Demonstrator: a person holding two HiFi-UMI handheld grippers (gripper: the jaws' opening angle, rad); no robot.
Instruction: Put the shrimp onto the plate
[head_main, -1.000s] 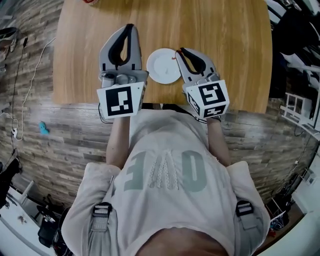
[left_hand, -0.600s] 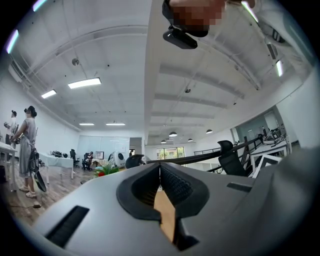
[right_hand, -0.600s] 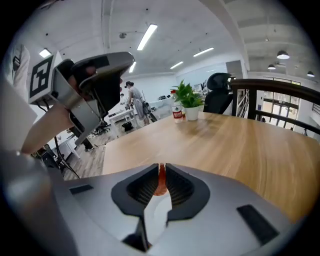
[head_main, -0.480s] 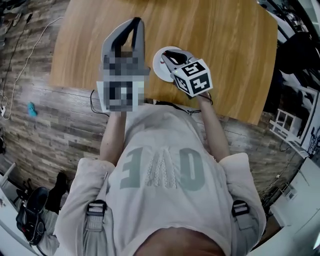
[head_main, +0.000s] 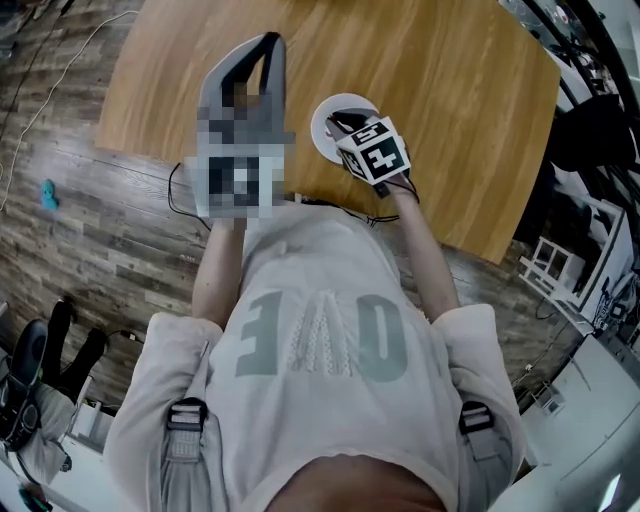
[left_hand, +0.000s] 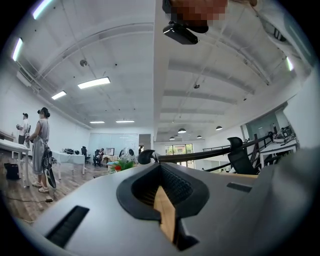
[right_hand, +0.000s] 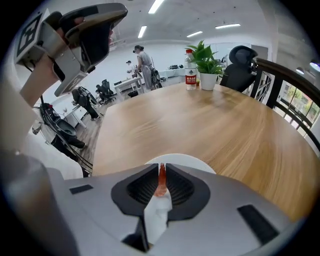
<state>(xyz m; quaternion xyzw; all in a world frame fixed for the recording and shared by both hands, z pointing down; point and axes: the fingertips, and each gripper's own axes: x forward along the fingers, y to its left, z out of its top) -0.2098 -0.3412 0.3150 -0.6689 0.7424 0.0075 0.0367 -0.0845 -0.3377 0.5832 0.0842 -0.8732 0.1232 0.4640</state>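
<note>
Right claw (right_hand: 161, 167) is pinching the shrimp (right_hand: 161, 184) between its tips and hanging right over the near part of the white plate (right_hand: 197, 162), so I'm guessing the drop is basically straight down. The shrimp's long axis is running along the jaws, thin red end pointing out toward the tips. Left claw (left_hand: 159, 167) is pressed together with nothing in it, sitting off to the plate's left above the counter (head_main: 450, 90).

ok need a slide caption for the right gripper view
Right hand-held gripper shut on the shrimp, poised over the white plate on a wooden table.
</note>
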